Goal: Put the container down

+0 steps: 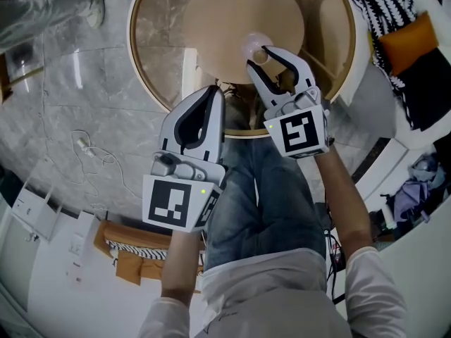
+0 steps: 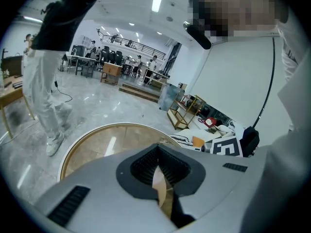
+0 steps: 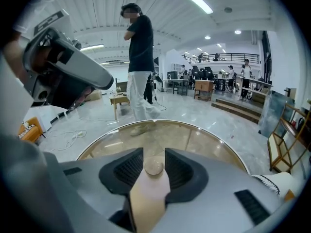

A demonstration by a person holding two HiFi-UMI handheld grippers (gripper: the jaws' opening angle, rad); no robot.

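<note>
A small clear round container sits low over the round wooden top of the table. My right gripper reaches over the table's near edge, and its ribbed pads lie against both sides of the container. Whether the container's base touches the wood I cannot tell. My left gripper is held just short of the table's near rim, to the left of the right one. Its jaws are shut with nothing between them, and only a thin slit of wood shows through.
The wooden top stands inside a larger round glass table with a pale rim. A person stands beyond the table. A striped throw and orange cushion lie at the right, and a white cable runs over the marble floor at the left.
</note>
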